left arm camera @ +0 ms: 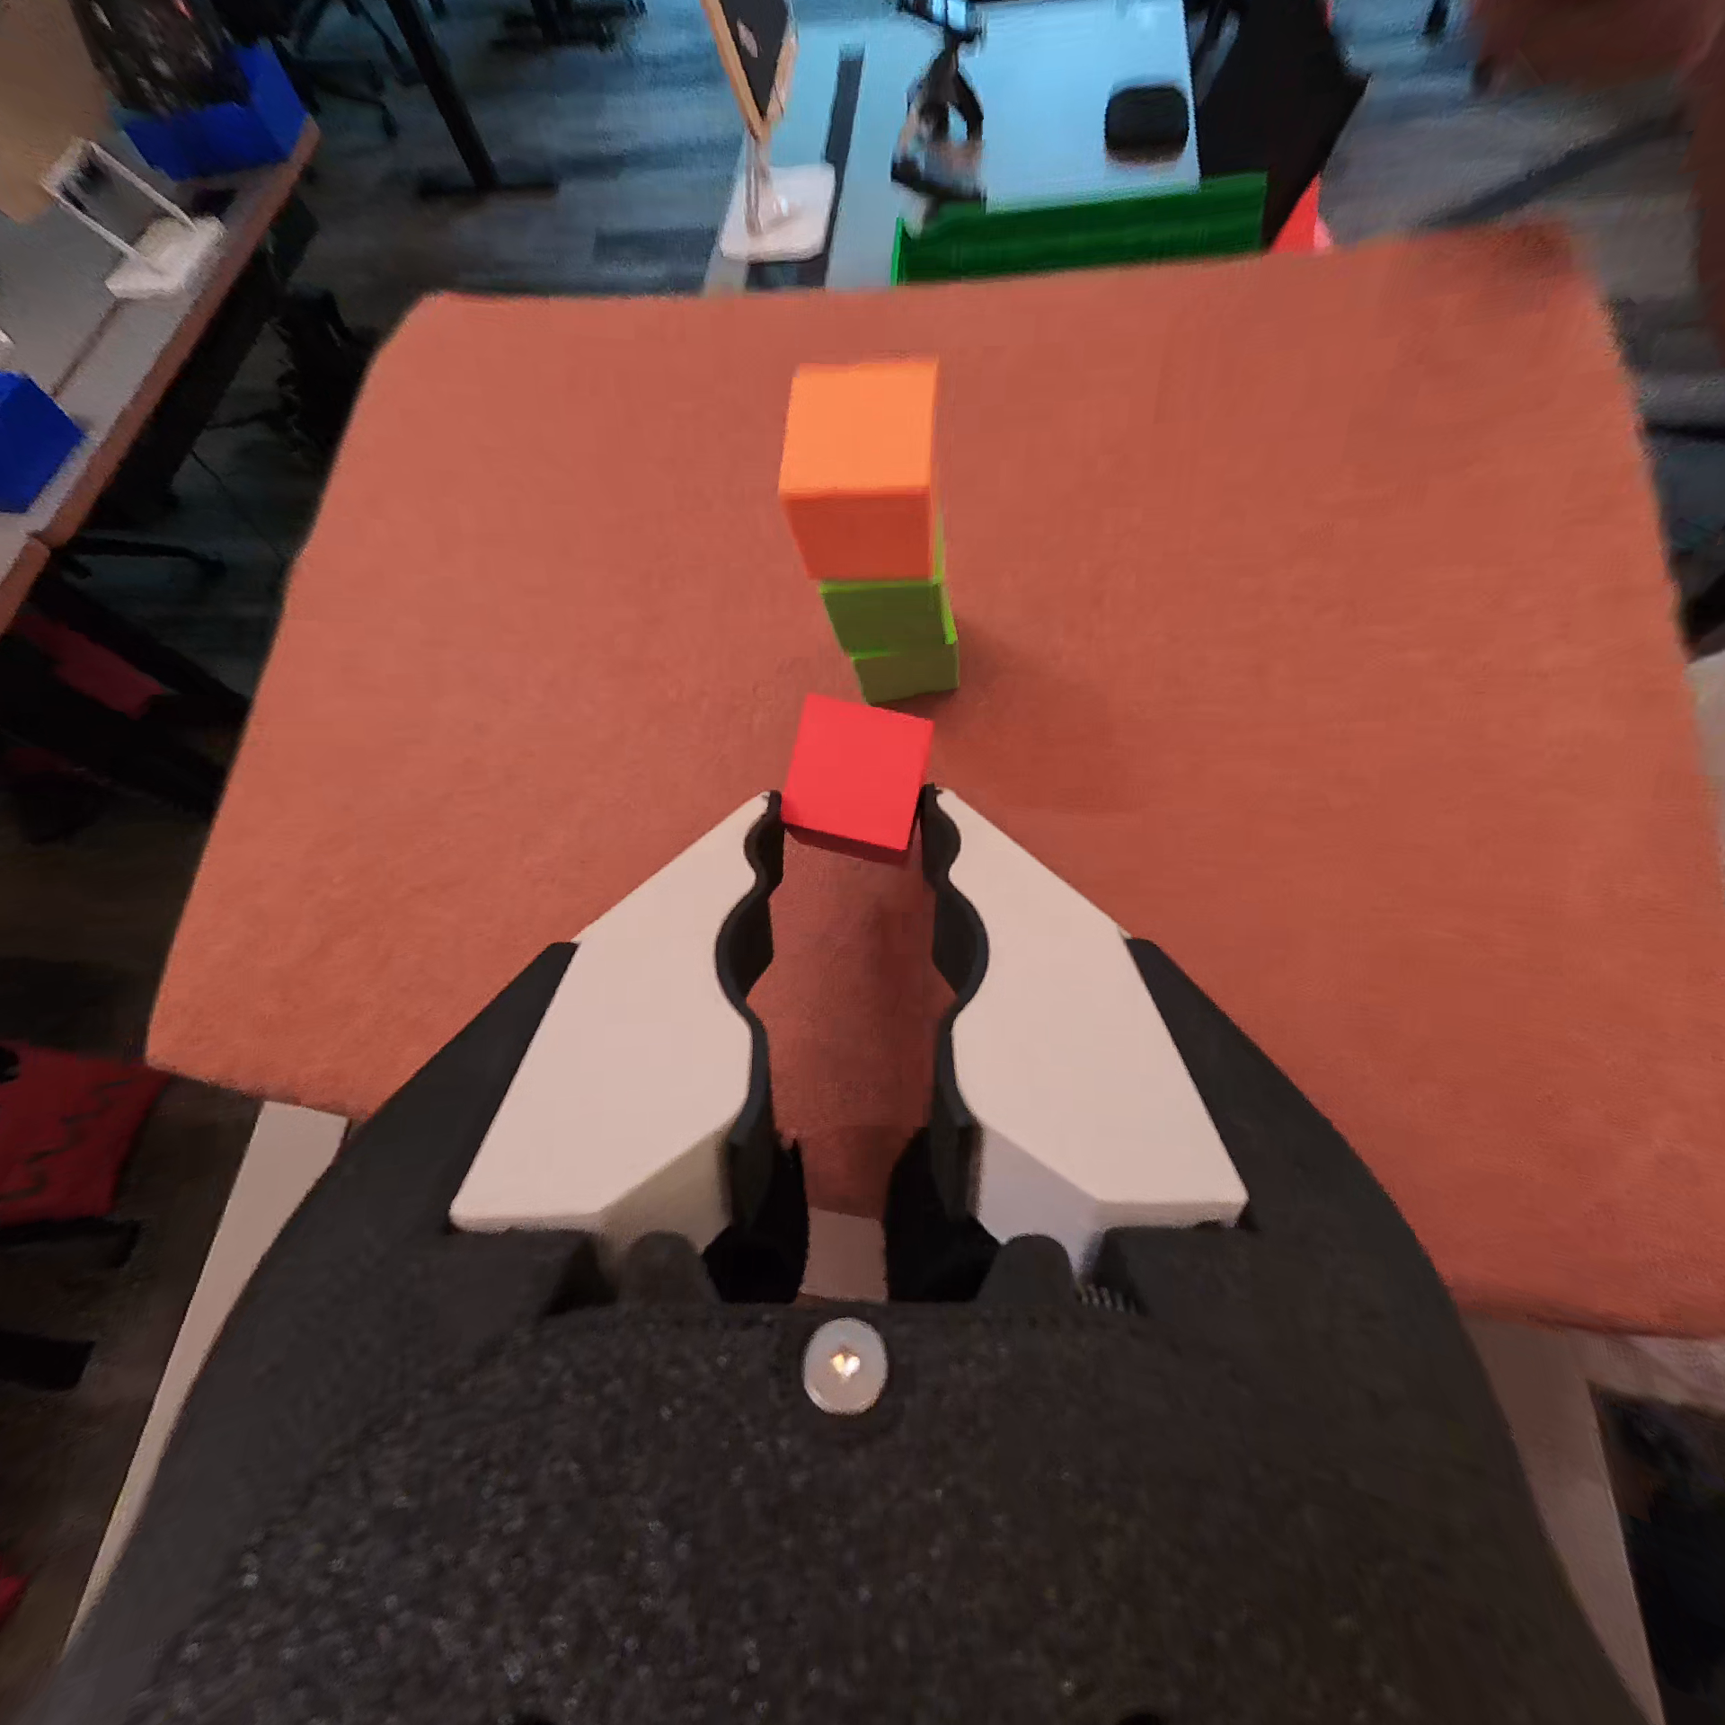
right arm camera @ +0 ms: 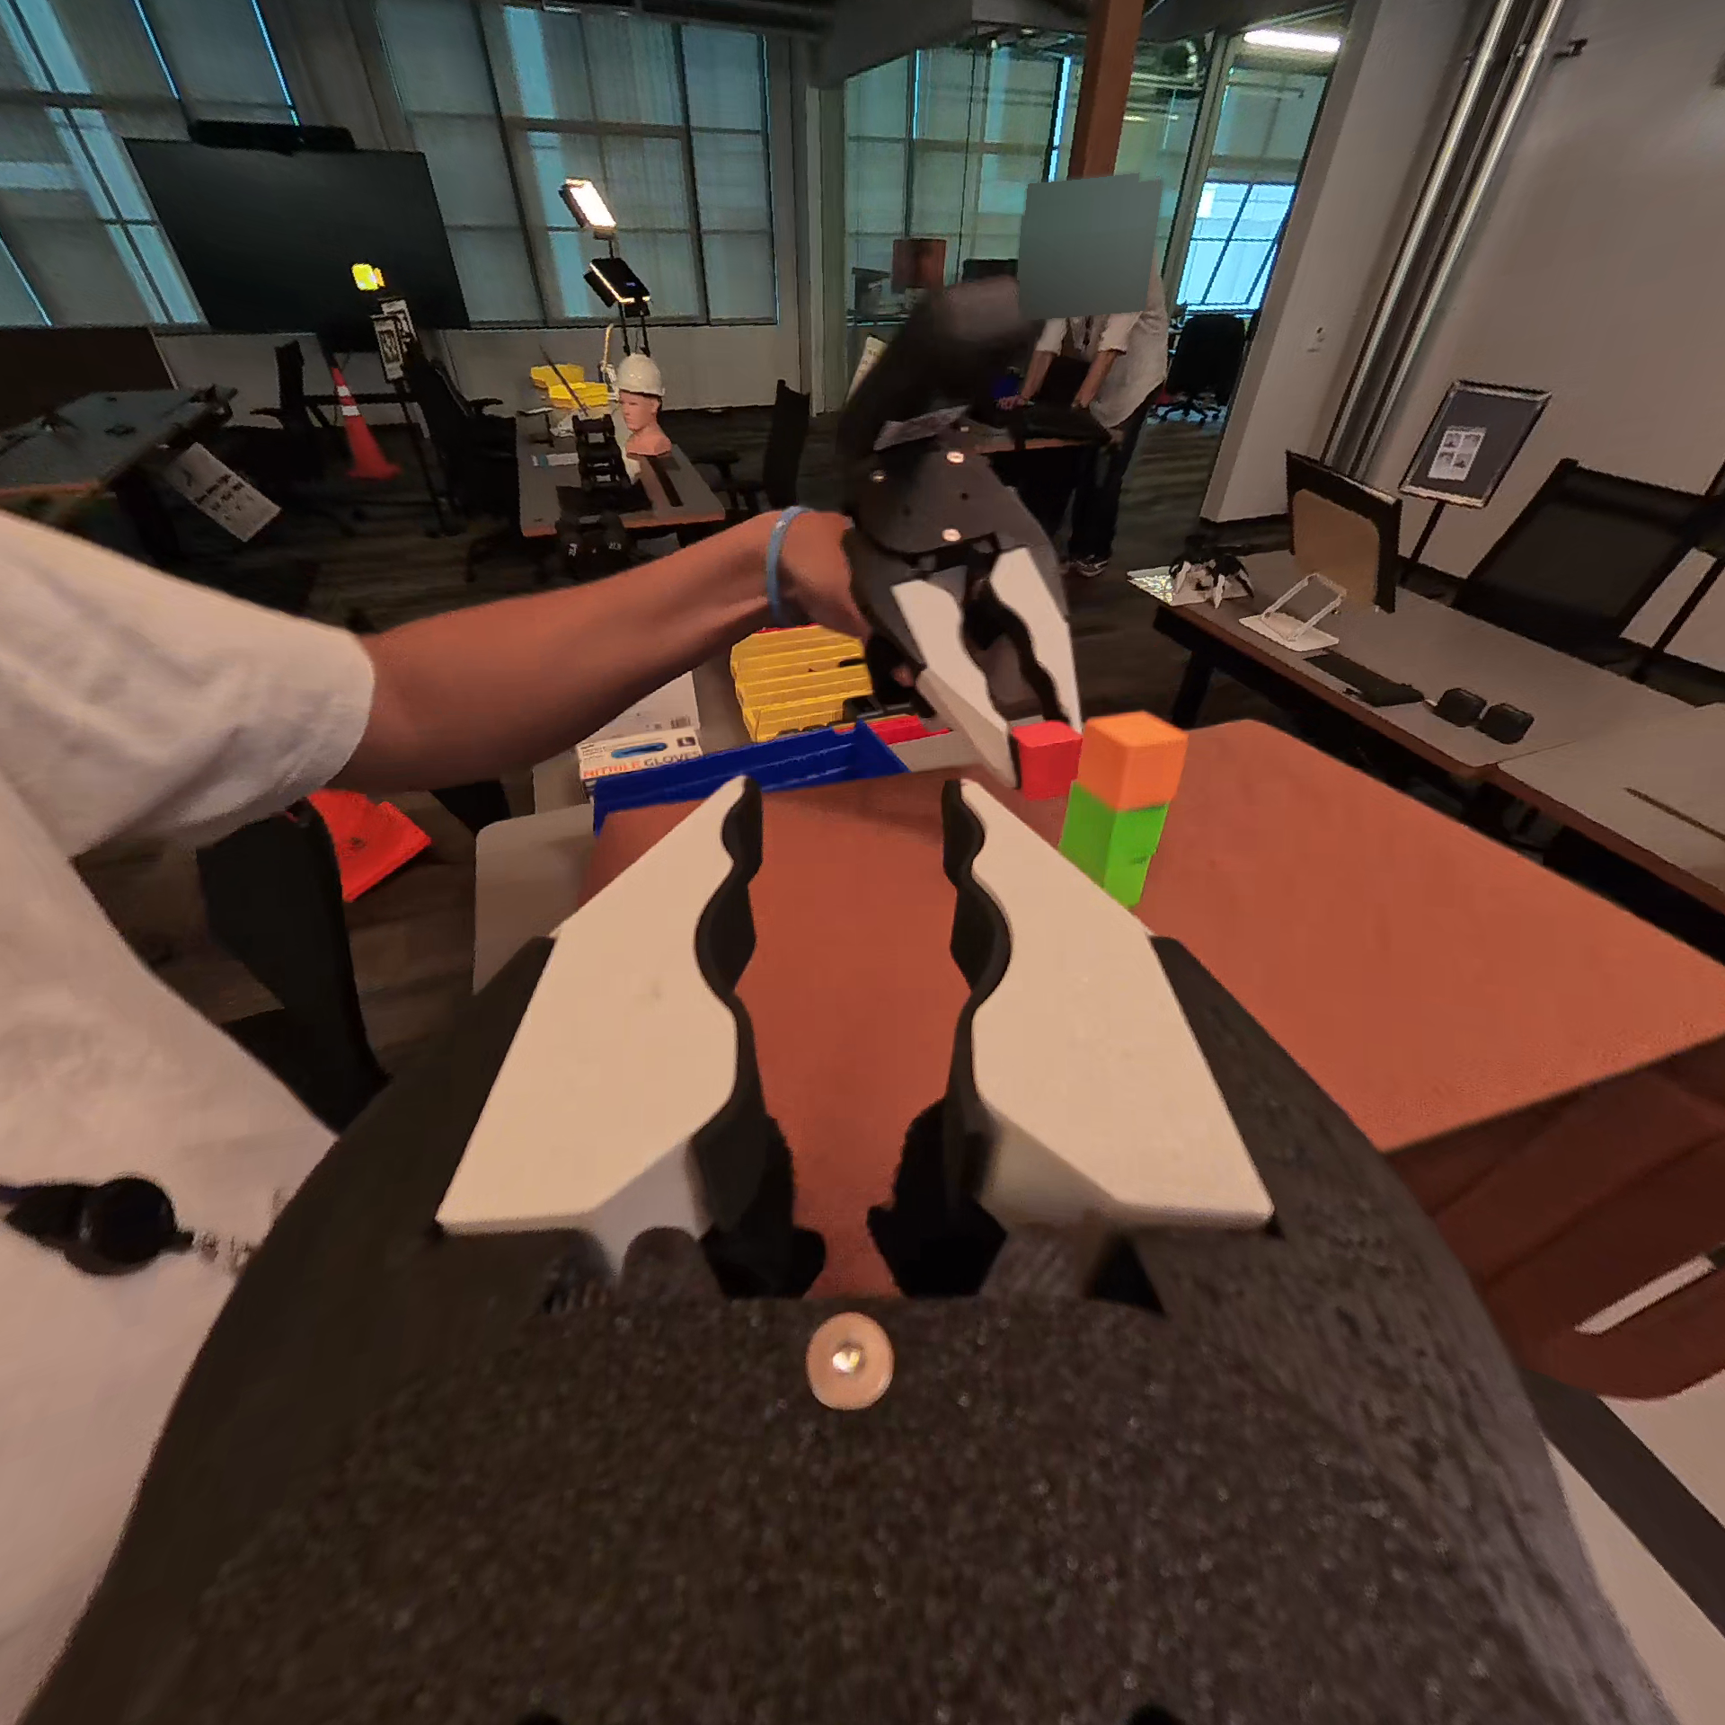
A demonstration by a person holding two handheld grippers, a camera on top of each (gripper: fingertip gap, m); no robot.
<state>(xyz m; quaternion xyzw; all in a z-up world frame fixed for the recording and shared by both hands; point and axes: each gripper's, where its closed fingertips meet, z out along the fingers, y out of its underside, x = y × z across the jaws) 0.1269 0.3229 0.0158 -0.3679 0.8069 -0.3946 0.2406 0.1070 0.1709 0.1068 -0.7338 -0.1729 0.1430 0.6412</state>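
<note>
Our left gripper pinches the red cube just at 6 o'clock of the crooked stack, orange cube topmost, so we judge a brush could topple it, while our right gripper hangs narrowly parted, empty.

A cube sits between the left claw tips, just before a block stack. The stack stands on the worktop, seemingly mid-surface.

A counter is wearing a rust-brown cloth, with a block stack, orange over green, standing directly on the cloth.
</note>
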